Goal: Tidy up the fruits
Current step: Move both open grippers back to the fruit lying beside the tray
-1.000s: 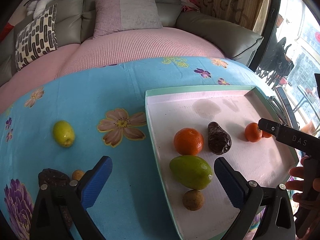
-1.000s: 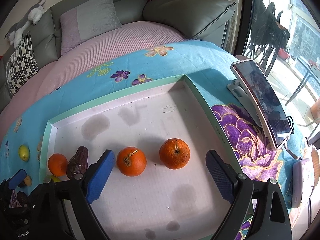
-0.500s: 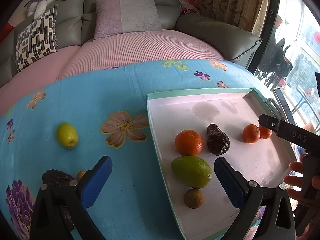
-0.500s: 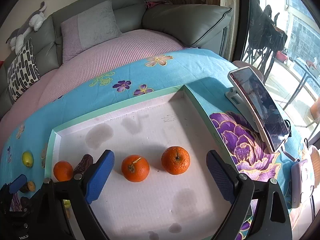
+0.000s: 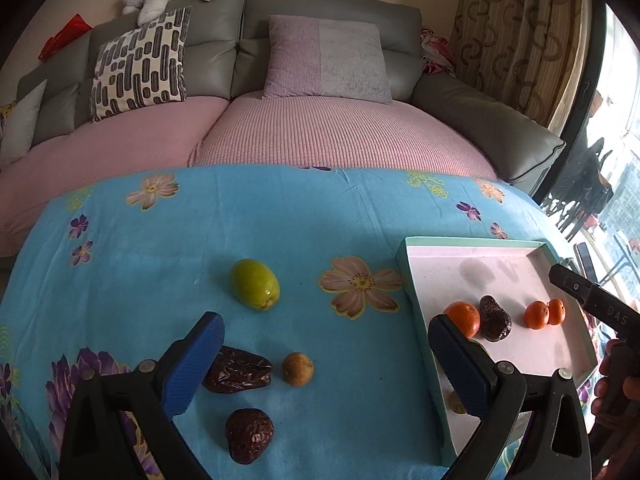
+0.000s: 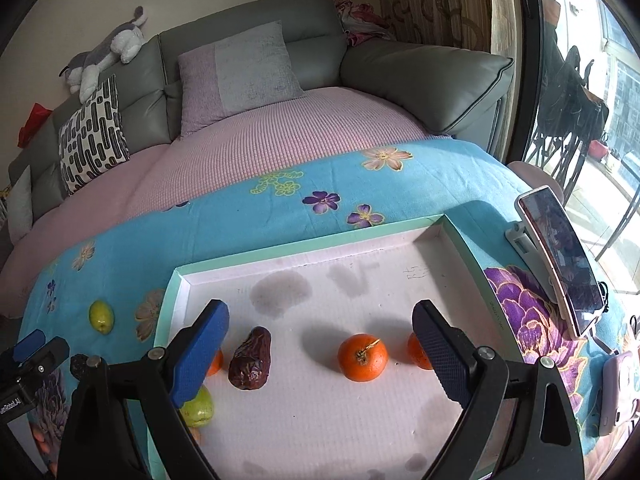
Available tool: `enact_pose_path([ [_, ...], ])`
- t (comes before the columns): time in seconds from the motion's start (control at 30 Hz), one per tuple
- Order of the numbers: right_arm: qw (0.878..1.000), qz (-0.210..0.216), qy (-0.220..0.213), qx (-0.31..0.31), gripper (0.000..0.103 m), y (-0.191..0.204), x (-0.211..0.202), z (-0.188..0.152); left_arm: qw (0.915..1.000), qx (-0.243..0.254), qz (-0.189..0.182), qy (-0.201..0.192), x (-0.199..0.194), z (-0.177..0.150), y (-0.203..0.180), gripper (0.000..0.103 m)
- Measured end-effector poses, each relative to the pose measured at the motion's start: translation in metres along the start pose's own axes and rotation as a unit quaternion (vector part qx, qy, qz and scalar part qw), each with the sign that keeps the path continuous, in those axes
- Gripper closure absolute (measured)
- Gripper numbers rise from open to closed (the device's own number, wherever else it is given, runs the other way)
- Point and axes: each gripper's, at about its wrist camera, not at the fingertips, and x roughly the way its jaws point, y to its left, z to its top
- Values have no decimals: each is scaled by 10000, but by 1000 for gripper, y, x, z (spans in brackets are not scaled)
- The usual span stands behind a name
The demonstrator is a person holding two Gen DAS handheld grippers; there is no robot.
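Blue-padded and gaping wide, the left hand-held gripper is hovering empty over two dates and a small brown fruit lying on the cloth-covered worktop. Over the tray, the right hand-held gripper is likewise hanging open above an orange.

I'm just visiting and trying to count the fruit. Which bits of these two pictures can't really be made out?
- Small brown fruit in the tray: left wrist view, mostly hidden behind the left gripper's finger.
- Green fruit in the tray: right wrist view, partly covered by the right gripper's finger; unseen in the left view.
- Rightmost orange: half hidden by the other finger.
- Phone screen: too blurred to read.
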Motion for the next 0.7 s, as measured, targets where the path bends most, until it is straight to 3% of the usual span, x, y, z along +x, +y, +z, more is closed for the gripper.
enact_pose_path([
  [0.13,9996,128,30,-263,10,26,3,0,9984,-319,424,-207,-12,2,36,0],
  [0.4,9963,531,135,-657,10,83,9,-7,9896,-1126,778,-437,-30,-3,106,0],
  [0.7,9871,1037,317,-1181,10,148,17,-25,9788,-1756,856,-610,-44,-11,153,0],
])
